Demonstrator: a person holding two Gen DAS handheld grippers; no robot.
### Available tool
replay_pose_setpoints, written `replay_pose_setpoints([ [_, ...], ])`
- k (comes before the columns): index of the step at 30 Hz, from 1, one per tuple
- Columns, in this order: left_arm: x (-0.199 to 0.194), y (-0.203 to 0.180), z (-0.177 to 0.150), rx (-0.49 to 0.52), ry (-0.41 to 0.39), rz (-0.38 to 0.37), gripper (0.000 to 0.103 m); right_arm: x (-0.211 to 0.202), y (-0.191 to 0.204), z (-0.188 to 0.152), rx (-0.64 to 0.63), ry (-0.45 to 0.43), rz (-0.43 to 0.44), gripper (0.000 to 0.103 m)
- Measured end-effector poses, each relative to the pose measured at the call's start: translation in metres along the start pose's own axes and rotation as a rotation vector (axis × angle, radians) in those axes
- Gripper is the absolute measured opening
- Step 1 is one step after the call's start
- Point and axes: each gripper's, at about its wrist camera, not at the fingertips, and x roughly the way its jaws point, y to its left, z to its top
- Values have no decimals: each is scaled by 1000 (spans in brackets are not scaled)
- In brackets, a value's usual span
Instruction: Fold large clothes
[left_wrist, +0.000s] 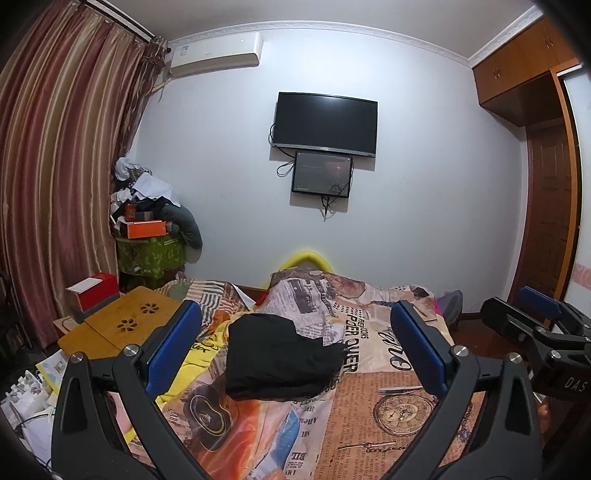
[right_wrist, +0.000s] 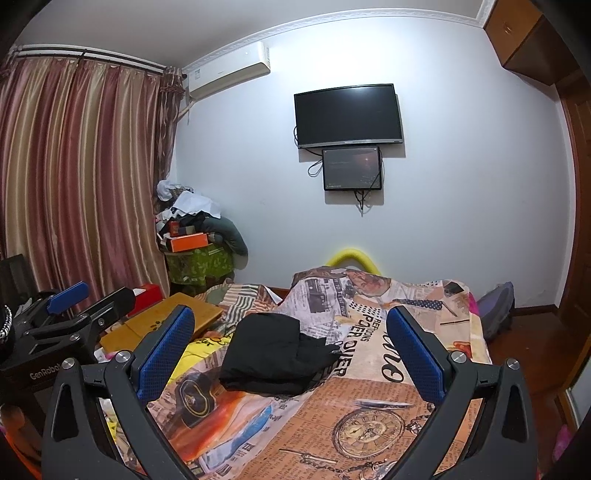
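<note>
A black garment (left_wrist: 279, 360) lies folded in a compact bundle on the bed's printed newspaper-pattern cover (left_wrist: 391, 413); it also shows in the right wrist view (right_wrist: 275, 360). My left gripper (left_wrist: 295, 343) is open and empty, held above the near part of the bed, short of the garment. My right gripper (right_wrist: 291, 347) is open and empty too, at a similar height and distance. The right gripper shows at the right edge of the left wrist view (left_wrist: 535, 325). The left gripper shows at the left of the right wrist view (right_wrist: 74, 310).
A wooden lap desk (left_wrist: 122, 325) with a red box (left_wrist: 98, 295) sits left of the bed. A yellow cloth (left_wrist: 195, 358) lies at the bed's left side. A cluttered pile (left_wrist: 151, 221) stands in the corner by the curtain (left_wrist: 55, 184). A television (left_wrist: 325, 123) hangs on the far wall.
</note>
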Motion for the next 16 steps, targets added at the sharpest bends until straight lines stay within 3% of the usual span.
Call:
replay_pose_setpoints([
  [16,2,-2,0,2,5,-3,103,0,-3,-3,8,9,-2,103],
])
